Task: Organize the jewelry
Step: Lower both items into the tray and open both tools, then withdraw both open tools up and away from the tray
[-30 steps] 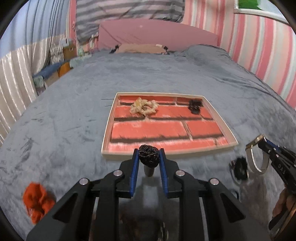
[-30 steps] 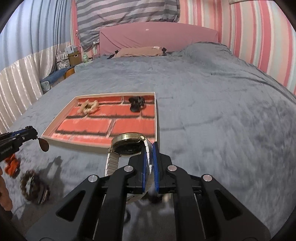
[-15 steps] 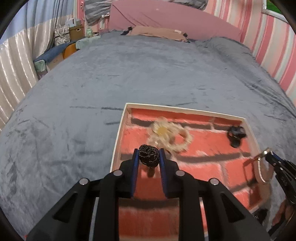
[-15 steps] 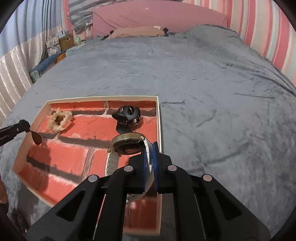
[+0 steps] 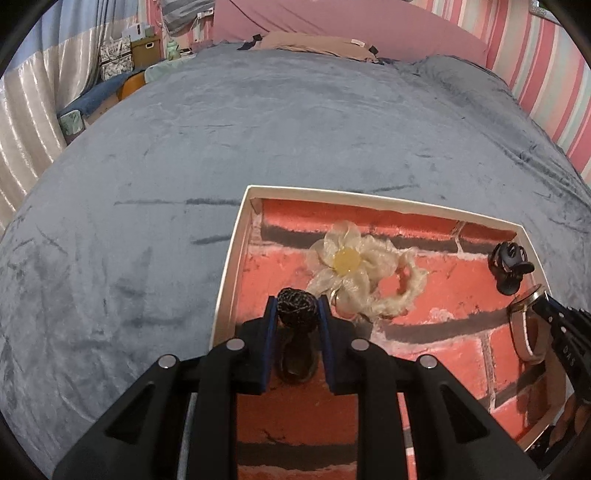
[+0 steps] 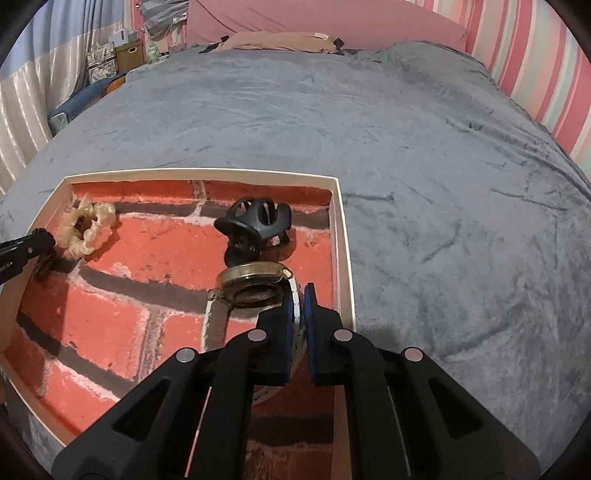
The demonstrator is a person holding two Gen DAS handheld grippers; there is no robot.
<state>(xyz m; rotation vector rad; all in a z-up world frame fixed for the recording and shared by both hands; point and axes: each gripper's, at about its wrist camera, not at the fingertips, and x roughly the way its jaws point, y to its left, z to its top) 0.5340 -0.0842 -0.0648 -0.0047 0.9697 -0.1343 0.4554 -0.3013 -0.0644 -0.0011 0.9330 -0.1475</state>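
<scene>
A bed (image 6: 424,155) covered by a grey plush blanket (image 5: 147,206) carries everything. Directly on the blanket lies a shallow tray (image 6: 341,236) with cream walls and a red brick-pattern floor. At the far end of the bed a pink pillow (image 5: 332,22) lies across the head, with a tan folded item (image 6: 280,38) just in front of it.

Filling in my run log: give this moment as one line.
left gripper: shut on dark ornament | right gripper: shut on watch strap | both above tray

Both grippers (image 5: 295,310) (image 6: 300,306) have moved over the tray (image 5: 236,236).
</scene>
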